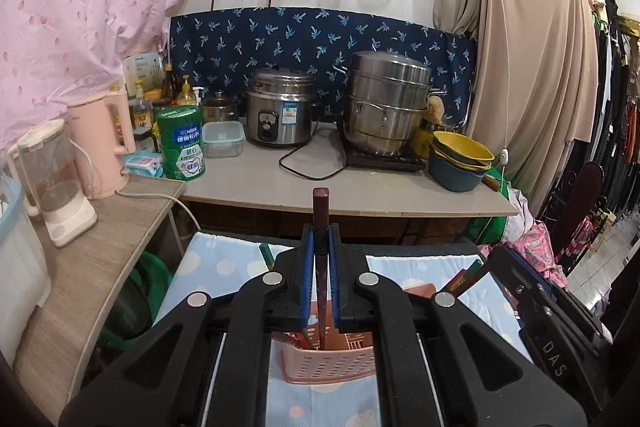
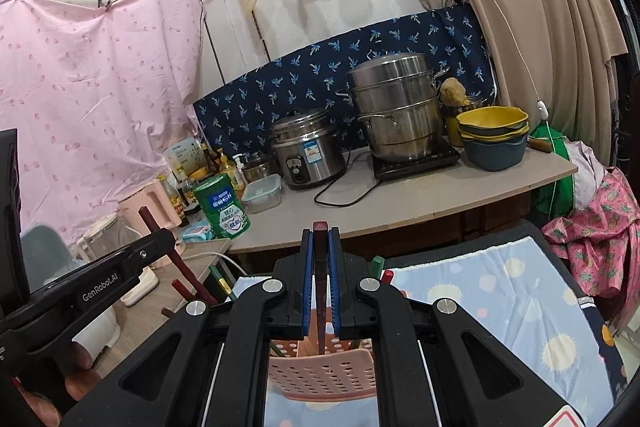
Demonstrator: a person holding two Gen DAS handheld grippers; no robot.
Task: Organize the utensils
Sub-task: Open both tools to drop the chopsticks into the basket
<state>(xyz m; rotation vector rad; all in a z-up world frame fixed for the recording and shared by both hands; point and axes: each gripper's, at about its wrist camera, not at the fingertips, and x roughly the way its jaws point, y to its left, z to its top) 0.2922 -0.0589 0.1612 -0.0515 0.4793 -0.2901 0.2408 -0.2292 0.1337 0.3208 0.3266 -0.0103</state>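
left gripper point(image 1: 321, 239) tilted slightly downward, fingers clamped on a dark red chopstick point(image 1: 320, 203) – stick upright, tip in pink perforated holder point(image 1: 332, 363) | right gripper point(image 2: 320, 241) same pose, fingers clamped on second dark red chopstick point(image 2: 320, 231) – lower end inside holder point(image 2: 320, 375) on dotted cloth point(image 2: 500, 291)

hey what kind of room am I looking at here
Most likely a makeshift home kitchen corner in a cramped living space. A rice cooker and a stacked steel steamer pot sit on the counter, with sauce bottles at the back, and clothes hang on the right.
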